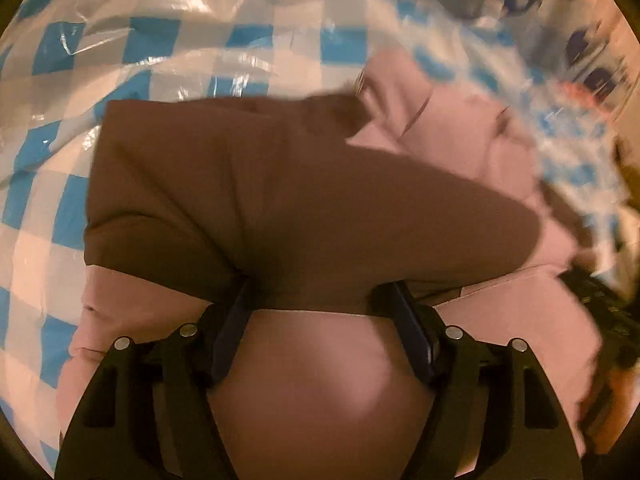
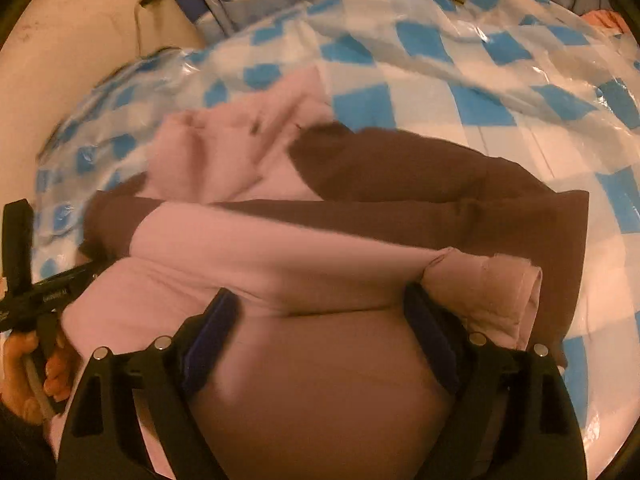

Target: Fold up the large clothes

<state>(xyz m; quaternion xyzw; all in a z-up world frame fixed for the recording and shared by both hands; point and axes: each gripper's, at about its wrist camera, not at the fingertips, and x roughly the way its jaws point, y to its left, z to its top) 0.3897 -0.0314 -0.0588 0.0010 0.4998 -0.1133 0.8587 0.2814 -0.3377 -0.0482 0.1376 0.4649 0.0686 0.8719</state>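
Jaws on both grippers look spread wide over the pink-and-brown garment (image 1: 304,184), left gripper (image 1: 316,300) and right gripper (image 2: 320,304) gripping nothing visible, probably pressing the fold flat mid-way on the blue-checked plastic sheet (image 1: 168,52).

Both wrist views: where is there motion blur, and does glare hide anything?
Left wrist view: right side smeared, pink garment soft; glare streaks on the checkered plastic sheet upper left. Right wrist view: left part blurred; glare on the sheet upper right; warm dim cast throughout.
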